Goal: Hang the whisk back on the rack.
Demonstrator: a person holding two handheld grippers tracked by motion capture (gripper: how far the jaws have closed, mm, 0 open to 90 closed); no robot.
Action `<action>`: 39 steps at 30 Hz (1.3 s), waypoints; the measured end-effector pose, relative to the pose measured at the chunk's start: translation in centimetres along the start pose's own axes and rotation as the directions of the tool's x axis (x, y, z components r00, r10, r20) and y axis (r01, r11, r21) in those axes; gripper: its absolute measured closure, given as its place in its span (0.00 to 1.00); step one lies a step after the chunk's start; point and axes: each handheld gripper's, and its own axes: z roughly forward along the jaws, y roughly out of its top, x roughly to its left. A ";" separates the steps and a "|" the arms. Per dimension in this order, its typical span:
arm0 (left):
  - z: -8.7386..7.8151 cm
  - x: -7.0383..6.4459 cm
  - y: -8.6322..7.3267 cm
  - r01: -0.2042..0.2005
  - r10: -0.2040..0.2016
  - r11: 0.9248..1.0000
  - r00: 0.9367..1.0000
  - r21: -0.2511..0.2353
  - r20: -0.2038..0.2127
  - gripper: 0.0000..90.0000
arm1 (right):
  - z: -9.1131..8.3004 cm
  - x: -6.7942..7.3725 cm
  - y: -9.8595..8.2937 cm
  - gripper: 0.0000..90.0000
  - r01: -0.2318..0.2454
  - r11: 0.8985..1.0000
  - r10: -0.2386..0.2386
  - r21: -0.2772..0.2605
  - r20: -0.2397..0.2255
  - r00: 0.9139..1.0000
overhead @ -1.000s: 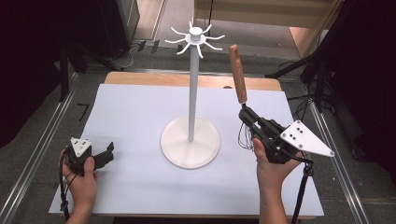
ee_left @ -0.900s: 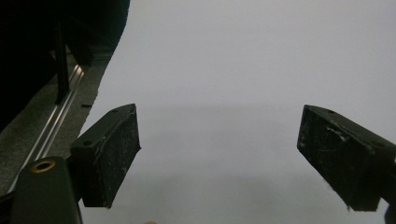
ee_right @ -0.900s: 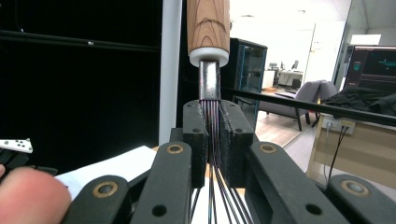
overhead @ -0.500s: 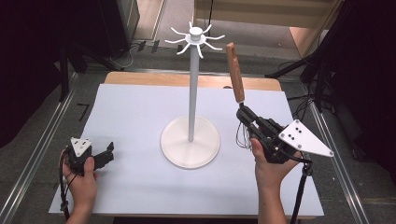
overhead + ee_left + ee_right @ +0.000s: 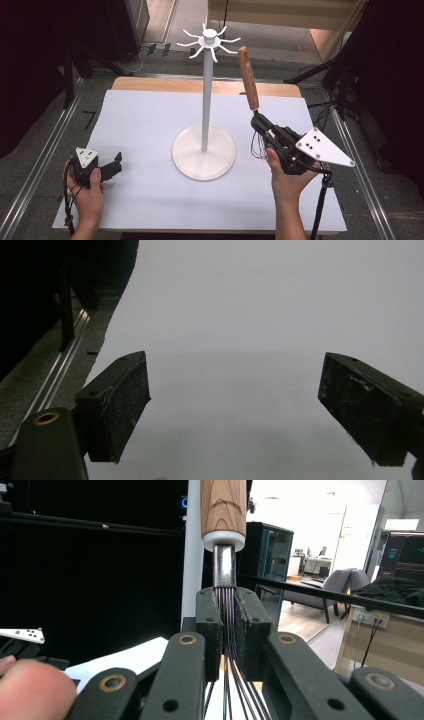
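White tabletop [image 5: 140,120]; whisk [image 5: 248,77] upright (wires in right tool [image 5: 260,125])

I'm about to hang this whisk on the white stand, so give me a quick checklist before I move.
1. Right claw shut on the whisk, at its wires: ok.
2. Wooden handle pointing up: ok.
3. Hanging loop on the handle end: cannot tell.
4. Hooks on the stand free: ok.
5. Stand base flat on the white mat: ok.
6. Left claw open, low on the mat, away from the stand: ok.
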 end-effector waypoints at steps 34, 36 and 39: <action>0.0 0.0 0.0 -0.001 0.001 1.000 1.000 0.001 0.001 0.15 | 1.2 0.1 -0.3 0.93 -0.018 1.000 0.018 0.006 -0.018 1.000; 0.0 0.0 0.0 -0.001 0.001 1.000 1.000 0.001 0.001 0.16 | 1.3 0.0 -0.3 0.93 -0.018 1.000 0.018 0.005 -0.019 1.000; 0.0 0.0 0.0 -0.002 0.002 1.000 1.000 0.001 0.001 0.16 | 1.4 0.0 -0.3 0.93 -0.017 1.000 0.017 0.004 -0.023 1.000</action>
